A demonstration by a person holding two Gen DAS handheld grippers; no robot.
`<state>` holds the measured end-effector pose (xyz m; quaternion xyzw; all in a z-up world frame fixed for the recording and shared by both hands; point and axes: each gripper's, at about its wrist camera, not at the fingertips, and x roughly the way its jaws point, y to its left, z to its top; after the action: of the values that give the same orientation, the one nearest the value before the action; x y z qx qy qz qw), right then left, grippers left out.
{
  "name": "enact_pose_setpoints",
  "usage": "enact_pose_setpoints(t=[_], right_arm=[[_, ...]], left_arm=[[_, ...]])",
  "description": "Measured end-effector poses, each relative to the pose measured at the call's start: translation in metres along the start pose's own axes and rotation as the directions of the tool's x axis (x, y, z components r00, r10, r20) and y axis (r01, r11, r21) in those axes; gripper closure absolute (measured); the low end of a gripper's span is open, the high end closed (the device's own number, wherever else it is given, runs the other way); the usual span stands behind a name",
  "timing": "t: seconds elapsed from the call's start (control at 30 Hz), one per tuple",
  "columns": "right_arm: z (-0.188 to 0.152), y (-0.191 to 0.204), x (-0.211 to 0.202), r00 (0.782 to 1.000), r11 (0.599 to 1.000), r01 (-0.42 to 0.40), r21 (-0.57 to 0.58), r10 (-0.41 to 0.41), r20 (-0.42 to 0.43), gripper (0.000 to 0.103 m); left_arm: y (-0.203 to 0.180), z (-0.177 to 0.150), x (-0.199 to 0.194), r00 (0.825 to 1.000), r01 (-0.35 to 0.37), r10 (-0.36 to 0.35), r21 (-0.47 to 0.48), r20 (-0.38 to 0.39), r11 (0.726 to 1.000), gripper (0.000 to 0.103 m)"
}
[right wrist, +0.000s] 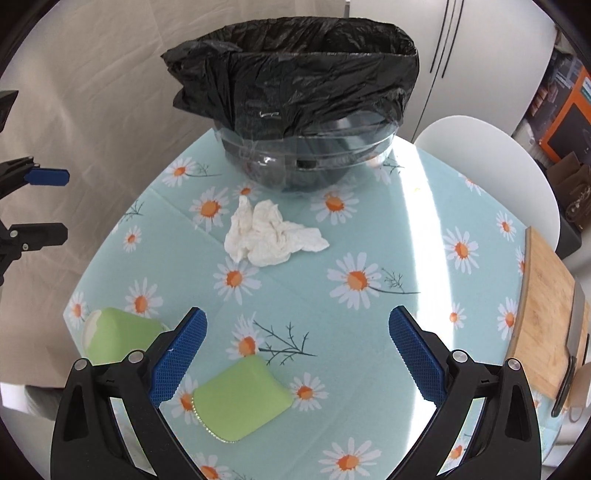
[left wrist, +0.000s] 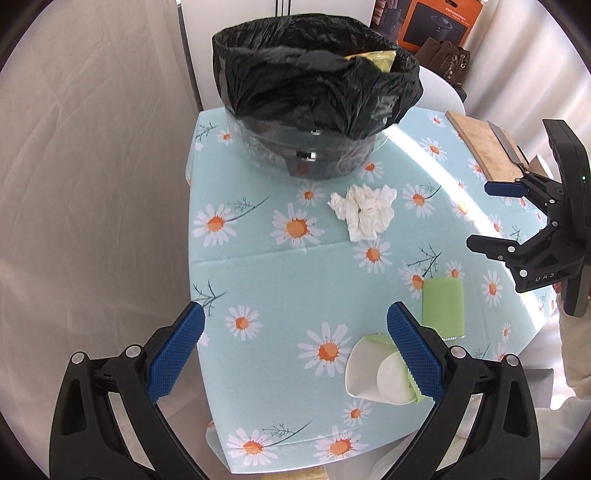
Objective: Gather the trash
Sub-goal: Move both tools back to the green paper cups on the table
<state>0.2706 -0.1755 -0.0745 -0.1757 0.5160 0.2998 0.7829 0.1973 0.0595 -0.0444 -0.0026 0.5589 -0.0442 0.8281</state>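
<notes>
A bin lined with a black bag point(left wrist: 306, 92) point(right wrist: 295, 92) stands at the table's far side, a yellow scrap point(left wrist: 373, 59) showing inside. A crumpled white tissue point(left wrist: 365, 212) point(right wrist: 269, 236) lies just in front of it. Nearer lie a flattened green paper cup point(left wrist: 443, 306) point(right wrist: 240, 398) and a second green cup on its side point(left wrist: 376, 373) point(right wrist: 118, 336), white inside. My left gripper point(left wrist: 295, 308) point(right wrist: 64, 205) is open and empty above the near left corner. My right gripper point(right wrist: 297, 314) point(left wrist: 484, 218) is open and empty above the flattened cup.
The table point(left wrist: 258, 266) point(right wrist: 406, 240) wears a pale blue daisy cloth. A wooden cutting board point(left wrist: 487, 147) point(right wrist: 546, 325) with a knife on it lies at the right edge. A white chair point(right wrist: 491, 166) stands behind the table, an orange box point(left wrist: 439, 18) beyond it.
</notes>
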Motion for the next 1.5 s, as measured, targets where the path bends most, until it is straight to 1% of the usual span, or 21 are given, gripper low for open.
enact_pose_setpoints(t=[0.1, 0.2, 0.3, 0.4, 0.53, 0.73, 0.9, 1.1, 1.27, 1.43, 1.5], right_arm=[[-0.015, 0.007, 0.011, 1.0, 1.0, -0.003, -0.022, 0.003, -0.031, 0.008], [-0.028, 0.014, 0.018, 0.998, 0.999, -0.026, -0.045, 0.024, -0.062, 0.008], [-0.039, 0.018, 0.024, 0.995, 0.997, -0.054, -0.048, 0.049, -0.088, 0.008], [-0.047, 0.022, 0.027, 0.993, 0.996, -0.068, -0.055, 0.062, -0.103, 0.008], [-0.056, 0.025, 0.031, 0.99, 0.995, -0.075, -0.071, 0.066, -0.122, 0.008], [-0.064, 0.023, 0.033, 0.989, 0.994, -0.088, -0.06, 0.08, -0.124, 0.008], [-0.072, 0.026, 0.035, 0.986, 0.993, -0.097, -0.073, 0.086, -0.143, 0.008], [-0.082, 0.027, 0.04, 0.982, 0.992, -0.105, -0.07, 0.092, -0.166, 0.008], [-0.086, 0.033, 0.042, 0.979, 0.988, -0.127, -0.084, 0.111, -0.169, 0.008], [-0.091, 0.04, 0.044, 0.978, 0.983, -0.142, -0.113, 0.122, -0.17, 0.008], [-0.094, 0.042, 0.045, 0.977, 0.981, -0.147, -0.127, 0.124, -0.173, 0.008]], left_arm=[[0.002, -0.019, 0.011, 0.999, 0.019, -0.02, -0.032, -0.032, 0.999, 0.006], [0.003, -0.035, 0.021, 0.997, 0.057, -0.06, -0.065, -0.049, 0.996, 0.006], [-0.001, -0.049, 0.027, 0.996, 0.06, -0.064, -0.056, -0.062, 0.997, 0.006], [-0.005, -0.058, 0.032, 0.993, 0.094, -0.097, -0.051, -0.072, 0.994, 0.006], [-0.011, -0.065, 0.032, 0.993, 0.085, -0.088, -0.044, -0.075, 0.995, 0.006], [-0.019, -0.068, 0.032, 0.993, 0.09, -0.092, -0.03, -0.079, 0.995, 0.006], [-0.023, -0.07, 0.032, 0.992, 0.093, -0.094, -0.013, -0.081, 0.996, 0.006], [-0.029, -0.071, 0.028, 0.993, 0.095, -0.093, 0.013, -0.077, 0.995, 0.006], [-0.035, -0.076, 0.023, 0.992, 0.102, -0.099, 0.037, -0.084, 0.994, 0.006], [-0.045, -0.087, 0.019, 0.994, 0.088, -0.079, 0.137, -0.073, 0.987, 0.006], [-0.046, -0.091, 0.022, 0.993, 0.104, -0.093, 0.167, -0.072, 0.98, 0.006]])
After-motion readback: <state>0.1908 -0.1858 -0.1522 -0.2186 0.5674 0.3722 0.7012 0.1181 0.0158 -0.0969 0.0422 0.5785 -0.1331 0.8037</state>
